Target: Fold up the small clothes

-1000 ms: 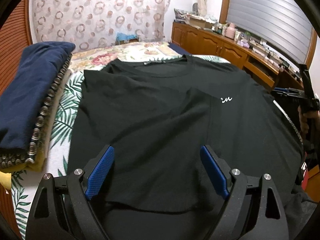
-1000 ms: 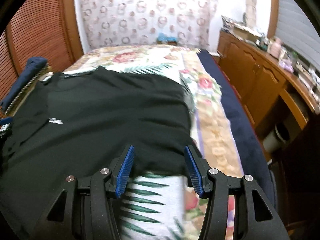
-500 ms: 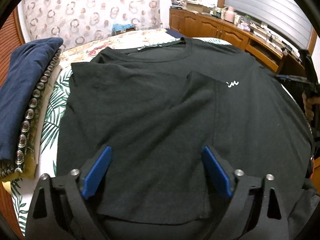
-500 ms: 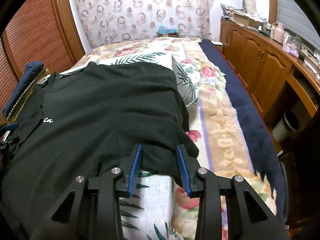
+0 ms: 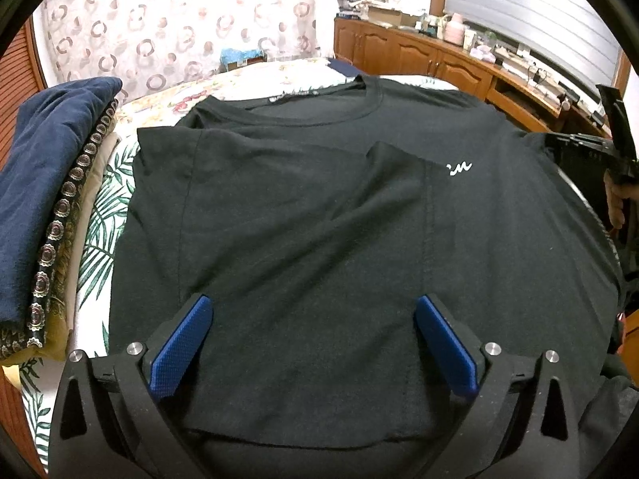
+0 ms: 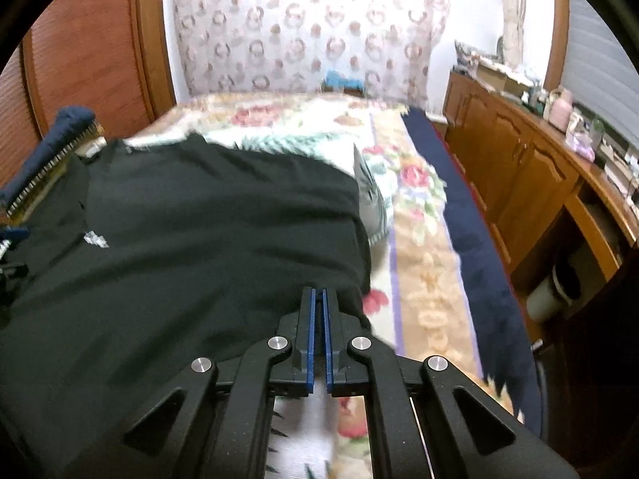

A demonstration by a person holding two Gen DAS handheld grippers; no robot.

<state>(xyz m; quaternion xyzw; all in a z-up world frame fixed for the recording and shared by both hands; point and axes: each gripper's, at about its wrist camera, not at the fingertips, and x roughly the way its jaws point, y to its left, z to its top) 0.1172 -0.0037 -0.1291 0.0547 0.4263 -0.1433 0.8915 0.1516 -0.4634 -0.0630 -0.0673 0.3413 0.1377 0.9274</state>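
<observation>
A black T-shirt (image 5: pixel 319 207) with small white lettering lies spread on the bed, its left side folded over toward the middle. My left gripper (image 5: pixel 313 343) is open, hovering over the shirt's lower part with nothing between its blue pads. The shirt also shows in the right wrist view (image 6: pixel 191 247). My right gripper (image 6: pixel 318 303) is shut on the shirt's right edge near the sleeve. The right gripper also shows at the far right of the left wrist view (image 5: pixel 599 151).
A folded navy garment on a stack (image 5: pixel 44 199) sits at the bed's left side. The floral bedspread (image 6: pixel 415 247) extends right of the shirt. Wooden cabinets (image 6: pixel 531 167) with clutter line the right wall; a wooden door (image 6: pixel 88 48) stands at the left.
My right gripper moved onto the shirt's right edge and closed on it. My left gripper stayed open over the shirt, shifting only slightly.
</observation>
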